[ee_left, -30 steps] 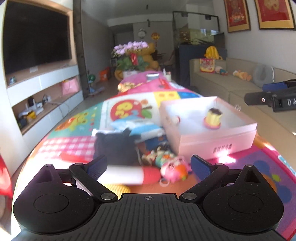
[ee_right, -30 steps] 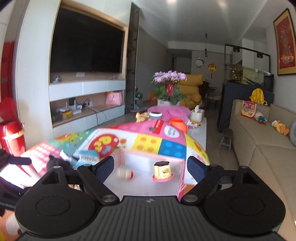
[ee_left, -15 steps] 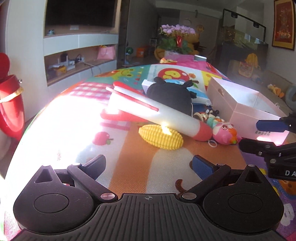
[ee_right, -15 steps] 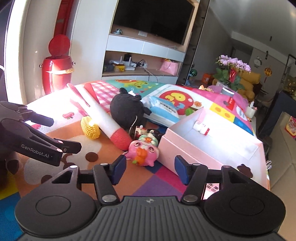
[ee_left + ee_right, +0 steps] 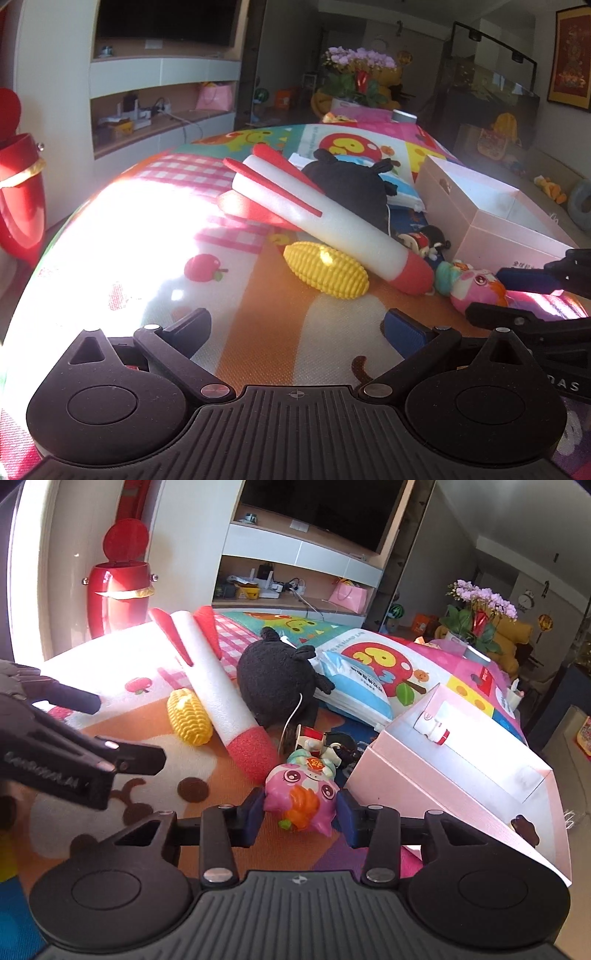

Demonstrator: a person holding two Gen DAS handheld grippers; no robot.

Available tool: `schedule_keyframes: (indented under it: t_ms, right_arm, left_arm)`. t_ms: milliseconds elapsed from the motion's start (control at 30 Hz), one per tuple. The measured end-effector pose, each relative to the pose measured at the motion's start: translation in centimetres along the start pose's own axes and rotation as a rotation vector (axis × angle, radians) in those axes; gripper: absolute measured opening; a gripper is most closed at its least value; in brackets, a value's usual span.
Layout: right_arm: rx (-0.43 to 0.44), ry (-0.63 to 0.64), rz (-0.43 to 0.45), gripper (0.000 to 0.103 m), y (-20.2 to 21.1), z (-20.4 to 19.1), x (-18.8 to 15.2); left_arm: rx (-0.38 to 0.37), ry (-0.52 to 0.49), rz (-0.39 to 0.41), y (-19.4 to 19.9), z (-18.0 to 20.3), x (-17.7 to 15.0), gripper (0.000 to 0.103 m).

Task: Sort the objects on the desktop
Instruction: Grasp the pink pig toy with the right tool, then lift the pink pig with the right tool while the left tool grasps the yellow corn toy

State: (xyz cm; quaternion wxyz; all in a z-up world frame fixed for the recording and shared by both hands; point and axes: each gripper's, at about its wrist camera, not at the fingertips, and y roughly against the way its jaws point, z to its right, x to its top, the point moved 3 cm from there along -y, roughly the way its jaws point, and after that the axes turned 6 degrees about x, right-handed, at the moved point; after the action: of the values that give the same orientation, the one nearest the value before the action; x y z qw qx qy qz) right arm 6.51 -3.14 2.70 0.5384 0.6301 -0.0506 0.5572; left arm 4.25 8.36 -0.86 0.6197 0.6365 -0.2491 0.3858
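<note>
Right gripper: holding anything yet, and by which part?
The right gripper is closing on the pink pig toy, pads at the two sides of its head; firm contact can't be confirmed. The left gripper is empty.

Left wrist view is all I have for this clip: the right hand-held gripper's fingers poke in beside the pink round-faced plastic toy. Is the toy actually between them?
Observer: Yes. The right wrist view shows the pink round-faced plastic toy between the blue pads of the right hand-held gripper. Its jaws are closing, and the pads seem to touch both sides of the toy.
Operator: I only see the outer wall of the pink cardboard box. Is anything inside?
Observer: At least a small white tube with a red cap, lying in the pink cardboard box by its far-left wall.
</note>
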Motion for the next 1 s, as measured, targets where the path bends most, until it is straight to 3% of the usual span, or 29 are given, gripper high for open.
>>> schedule_keyframes:
  t_ms: [167,300,400,500,600,800,867,1000]
  right_arm:
    - [0.055,0.003,-0.014,0.041,5.0,0.3,-2.9]
    - [-0.044,-0.009,-0.014,0.042,7.7,2.1,-5.2]
    - [-0.112,-0.111,-0.013,0.049,8.2,4.6,-6.1]
    - [-0.099,-0.216,0.009,0.063,8.5,6.0,-6.8]
    - [-0.08,-0.259,0.033,0.075,8.3,5.7,-7.4]
    - [-0.047,-0.281,0.01,0.08,7.3,4.7,-8.5]
    - [-0.034,-0.292,0.02,0.087,7.3,4.8,-8.5]
    - [-0.01,-0.316,0.01,0.088,7.1,5.1,-8.6]
  left_arm:
    - [0.01,-0.022,-0.001,0.0,0.4,-0.1,0.102]
    - [-0.013,-0.073,-0.006,-0.1,1.2,0.1,0.102]
    - [-0.042,-0.136,0.016,-0.2,2.1,0.7,0.102]
    - [-0.039,-0.23,0.064,-0.8,3.1,1.7,0.102]
    - [-0.045,-0.272,0.054,-2.2,3.3,2.5,0.102]
    - [-0.106,-0.307,0.015,-4.2,3.6,3.1,0.102]
    - [-0.147,-0.307,0.005,-4.3,3.7,3.1,0.102]
    - [-0.232,-0.32,-0.005,-3.7,4.7,2.5,0.102]
